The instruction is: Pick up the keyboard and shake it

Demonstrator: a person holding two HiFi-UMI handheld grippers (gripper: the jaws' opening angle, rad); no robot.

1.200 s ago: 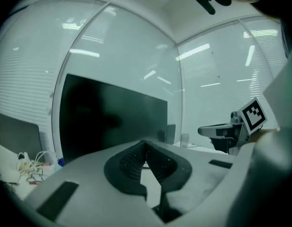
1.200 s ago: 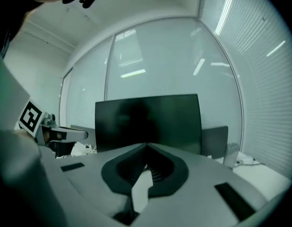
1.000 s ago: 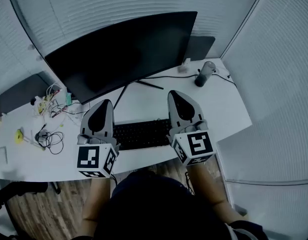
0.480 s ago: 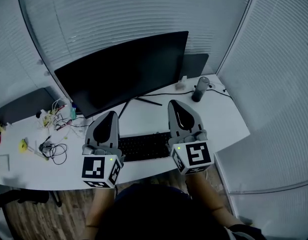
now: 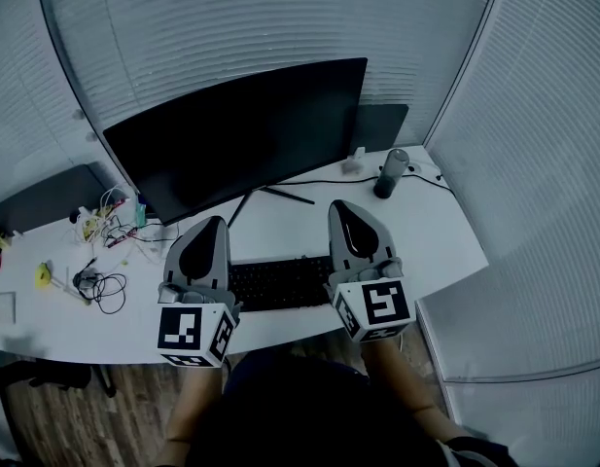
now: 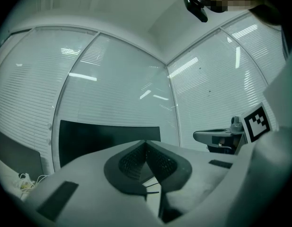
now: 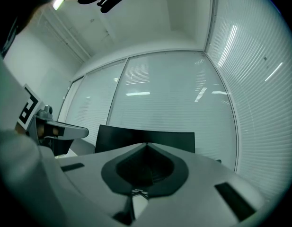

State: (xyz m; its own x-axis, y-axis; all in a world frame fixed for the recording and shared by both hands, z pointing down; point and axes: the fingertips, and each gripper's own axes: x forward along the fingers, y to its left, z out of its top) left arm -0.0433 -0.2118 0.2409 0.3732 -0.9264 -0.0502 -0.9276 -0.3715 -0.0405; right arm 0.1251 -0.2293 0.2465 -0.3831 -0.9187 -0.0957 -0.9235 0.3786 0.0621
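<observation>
A black keyboard lies flat on the white desk, near its front edge. My left gripper hovers over the keyboard's left end and my right gripper over its right end, so both ends are hidden. In the left gripper view the left gripper's jaws meet at the tips with nothing between them. The right gripper in its own view is likewise shut and empty. Both gripper views look up over the monitor towards the blinds, and the keyboard is not in them.
A wide dark monitor stands behind the keyboard on a thin stand. A dark cylinder with a cable sits at the back right. Tangled cables and small parts lie at the left. Blinds close in the back and right.
The head view shifted a little during the first half second. Both grippers stay shut over the keyboard's ends and have barely moved since.
</observation>
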